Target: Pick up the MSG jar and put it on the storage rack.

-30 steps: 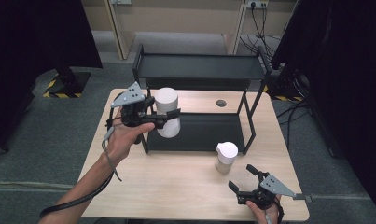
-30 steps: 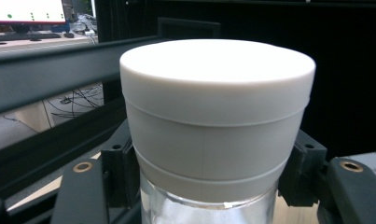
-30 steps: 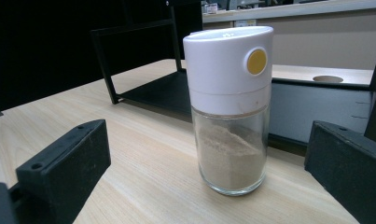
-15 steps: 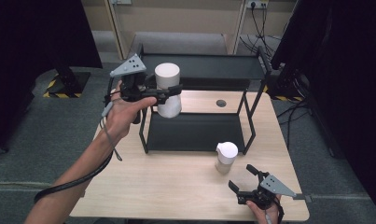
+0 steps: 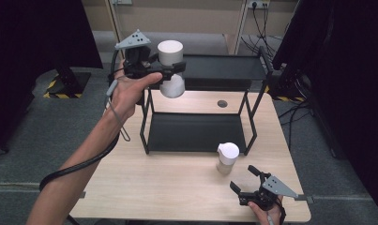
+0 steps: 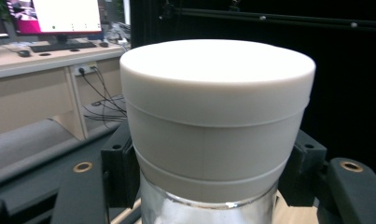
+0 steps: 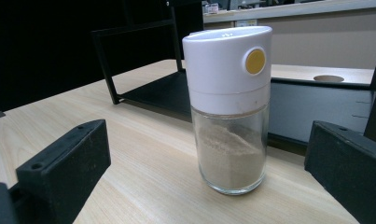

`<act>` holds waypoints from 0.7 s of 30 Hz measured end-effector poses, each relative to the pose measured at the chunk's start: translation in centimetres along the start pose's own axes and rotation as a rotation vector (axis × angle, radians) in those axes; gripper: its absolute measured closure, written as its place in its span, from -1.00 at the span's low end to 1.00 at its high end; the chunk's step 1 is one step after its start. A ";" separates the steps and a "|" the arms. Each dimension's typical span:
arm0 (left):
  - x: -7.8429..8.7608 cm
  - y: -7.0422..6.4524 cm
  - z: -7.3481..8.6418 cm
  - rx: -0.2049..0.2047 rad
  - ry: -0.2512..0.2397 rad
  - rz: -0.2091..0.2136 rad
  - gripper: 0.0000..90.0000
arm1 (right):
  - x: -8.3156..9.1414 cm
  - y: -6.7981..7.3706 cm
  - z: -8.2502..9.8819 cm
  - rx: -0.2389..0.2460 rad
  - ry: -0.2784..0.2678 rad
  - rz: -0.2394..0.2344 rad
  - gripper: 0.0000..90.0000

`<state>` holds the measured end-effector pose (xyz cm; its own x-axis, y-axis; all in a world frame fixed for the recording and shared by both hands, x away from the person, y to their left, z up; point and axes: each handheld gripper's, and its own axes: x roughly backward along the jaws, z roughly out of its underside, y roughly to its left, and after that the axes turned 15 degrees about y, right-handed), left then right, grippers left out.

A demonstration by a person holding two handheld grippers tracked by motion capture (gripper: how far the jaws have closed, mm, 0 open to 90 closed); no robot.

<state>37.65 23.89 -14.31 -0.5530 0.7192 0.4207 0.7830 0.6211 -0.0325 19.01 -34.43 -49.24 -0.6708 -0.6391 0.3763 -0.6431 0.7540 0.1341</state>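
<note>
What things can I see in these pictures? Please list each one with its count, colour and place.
Jar: one, white lid, clear body, held in the air at the rack's top left corner.
Shaker: one, white cap with yellow button, pale powder inside, on the table in front of the rack.
Rack: one, black, two shelves, on the table's far half.
Table: one, light wood, round hole near the far edge.
Left gripper: one, black, shut on the jar.
Right gripper: one, black, open, near the shaker.
</note>
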 end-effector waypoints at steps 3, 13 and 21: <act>-0.1 0.0 -1.0 0.005 -0.008 -0.025 -0.22 | 0.0 0.0 0.0 -0.001 -0.001 0.000 -0.99; -1.5 -0.3 -2.7 0.035 0.000 -0.095 -0.22 | 0.0 0.0 0.0 0.000 -0.002 -0.002 -0.99; -3.4 -0.2 -3.2 0.066 -0.011 -0.172 -0.22 | 0.2 0.0 0.0 -0.002 -0.005 -0.001 -0.99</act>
<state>40.31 20.30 -12.87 -0.6809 0.6035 0.4149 0.6563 0.7543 -0.0200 18.92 -34.54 -49.19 -0.6719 -0.6409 0.3711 -0.6434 0.7533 0.1360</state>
